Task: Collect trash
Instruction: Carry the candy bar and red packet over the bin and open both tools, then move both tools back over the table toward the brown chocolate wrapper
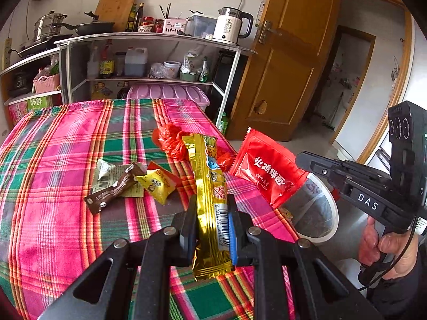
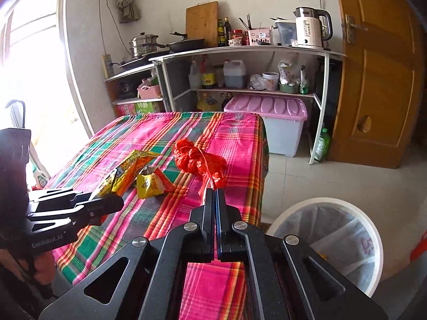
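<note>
We are carrying trash off the table's right edge, left gripper (image 1: pixel 212 229) pinching the gold wrapper (image 1: pixel 210 200), right gripper (image 2: pixel 215 194) pressed onto the red sachet (image 1: pixel 267 172); next, releasing over the bin (image 2: pixel 373 229).

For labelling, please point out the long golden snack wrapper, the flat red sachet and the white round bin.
Long golden snack wrapper (image 1: pixel 210 184): left wrist view, printed middle.
Flat red sachet (image 1: pixel 267 170): left wrist view, lettered face.
White round bin (image 2: pixel 317 203): right wrist view, rim.
</note>
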`<move>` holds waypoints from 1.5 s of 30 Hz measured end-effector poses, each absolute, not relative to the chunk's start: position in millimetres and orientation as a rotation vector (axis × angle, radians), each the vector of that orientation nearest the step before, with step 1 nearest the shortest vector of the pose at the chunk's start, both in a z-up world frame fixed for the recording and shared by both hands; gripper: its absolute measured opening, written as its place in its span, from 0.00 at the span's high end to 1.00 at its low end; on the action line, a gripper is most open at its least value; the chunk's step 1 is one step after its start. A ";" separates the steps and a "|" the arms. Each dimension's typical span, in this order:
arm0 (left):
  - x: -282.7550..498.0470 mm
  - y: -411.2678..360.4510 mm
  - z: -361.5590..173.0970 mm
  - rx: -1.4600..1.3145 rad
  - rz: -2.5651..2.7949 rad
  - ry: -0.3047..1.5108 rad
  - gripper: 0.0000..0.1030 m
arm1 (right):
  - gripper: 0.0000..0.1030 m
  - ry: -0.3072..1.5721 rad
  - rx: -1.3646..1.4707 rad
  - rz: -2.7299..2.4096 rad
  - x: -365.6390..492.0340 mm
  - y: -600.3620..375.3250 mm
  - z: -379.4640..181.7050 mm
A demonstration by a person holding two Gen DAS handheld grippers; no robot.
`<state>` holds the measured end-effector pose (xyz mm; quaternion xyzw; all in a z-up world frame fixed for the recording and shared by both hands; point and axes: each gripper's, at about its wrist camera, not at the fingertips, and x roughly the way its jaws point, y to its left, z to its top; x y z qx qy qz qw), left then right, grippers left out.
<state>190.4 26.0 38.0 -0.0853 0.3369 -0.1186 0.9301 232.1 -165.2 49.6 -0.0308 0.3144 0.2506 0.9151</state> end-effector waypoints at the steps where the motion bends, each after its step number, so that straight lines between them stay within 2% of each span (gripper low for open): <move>1: 192.6 20.7 38.8 -0.171 -0.252 0.689 0.81 | 1.00 0.646 -0.060 0.510 231.3 -169.9 50.0; 16: 228.2 -67.8 42.4 -0.097 -0.388 0.703 0.81 | 1.00 0.635 0.020 0.374 231.7 -251.9 47.8; 36: 269.3 -153.5 1.3 -0.071 -0.501 0.833 0.79 | 1.00 0.732 0.109 0.250 244.3 -324.9 1.9; 42: 278.8 -162.1 -5.7 -0.092 -0.513 0.871 0.70 | 0.99 0.768 0.121 0.235 249.3 -333.2 -9.5; 44: 279.2 -163.0 -6.2 -0.097 -0.516 0.873 0.57 | 0.99 0.764 0.112 0.226 248.8 -333.9 -10.0; 45: 278.6 -162.5 -5.8 -0.103 -0.519 0.870 0.56 | 0.99 0.764 0.112 0.222 248.5 -334.2 -9.8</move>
